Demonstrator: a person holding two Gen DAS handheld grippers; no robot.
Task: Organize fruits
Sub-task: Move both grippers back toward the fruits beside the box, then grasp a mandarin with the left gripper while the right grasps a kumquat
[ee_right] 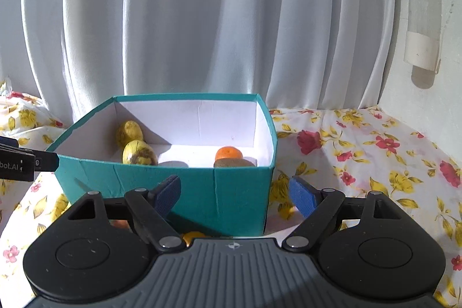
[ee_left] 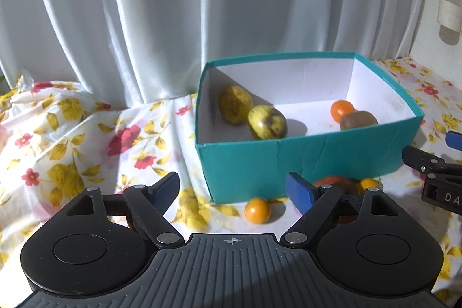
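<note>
A teal box (ee_left: 277, 160) with a white inside stands on the flowered cloth. It holds two yellow-green fruits (ee_left: 267, 121), an orange (ee_left: 342, 110) and a kiwi (ee_left: 359, 120). On the cloth before the box lie a small orange fruit (ee_left: 257, 210), a reddish fruit (ee_left: 336, 182) and another small orange one (ee_left: 368, 183). My left gripper (ee_left: 234, 188) is open over the cloth just short of the box's front wall, nothing between its blue pads. My right gripper (ee_right: 235, 195) is open in front of the teal box (ee_right: 184, 186); a small orange fruit (ee_right: 193, 237) peeks out below it.
A white curtain (ee_left: 144, 19) hangs behind the table. The flowered cloth (ee_right: 361, 152) spreads to the right of the box, and bunches up at the left (ee_left: 57, 134). The right gripper's tip (ee_left: 433, 169) shows at the right edge of the left wrist view.
</note>
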